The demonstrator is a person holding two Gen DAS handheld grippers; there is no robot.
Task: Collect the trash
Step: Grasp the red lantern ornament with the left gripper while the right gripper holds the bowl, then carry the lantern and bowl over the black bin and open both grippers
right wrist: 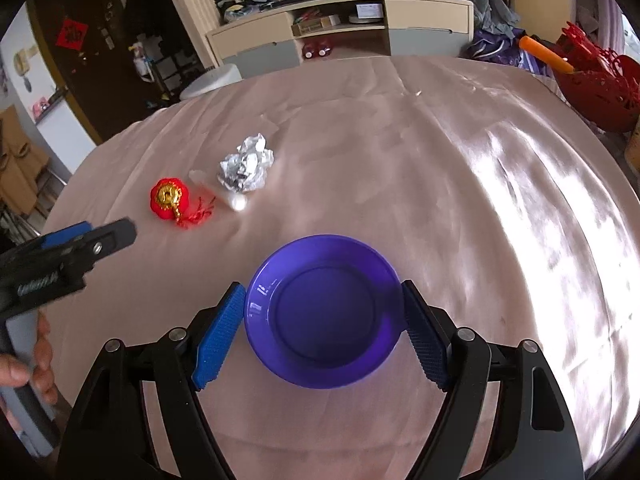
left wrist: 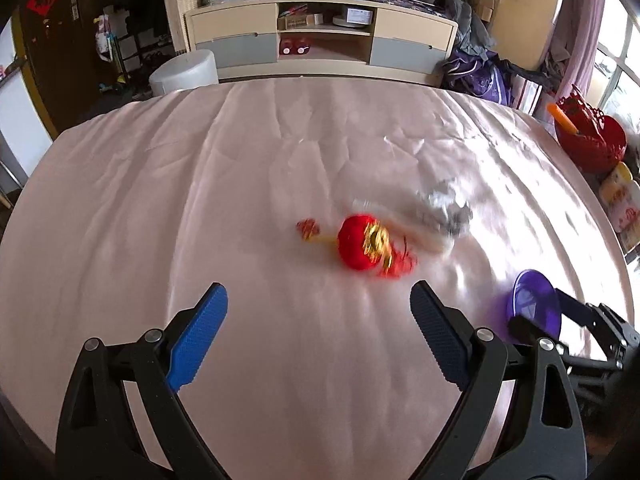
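A crumpled foil ball (right wrist: 246, 170) lies on the pink tablecloth beside a clear plastic tube (right wrist: 228, 196) and a red and gold plush ornament (right wrist: 170, 199). In the left wrist view the ornament (left wrist: 366, 248) and foil (left wrist: 444, 210) are blurred, ahead of my open, empty left gripper (left wrist: 318, 308). My right gripper (right wrist: 323, 312) holds a purple plate (right wrist: 324, 312) by its two side rims, just over the cloth. The plate (left wrist: 534, 304) also shows at the right in the left wrist view. The left gripper (right wrist: 92, 236) shows at the left of the right wrist view.
The round table (left wrist: 160, 184) is covered by a wrinkled pink cloth. A red basket (right wrist: 596, 84) with an orange stick stands at the far right edge. A white stool (left wrist: 184, 72) and a TV cabinet (left wrist: 320, 36) are beyond the table.
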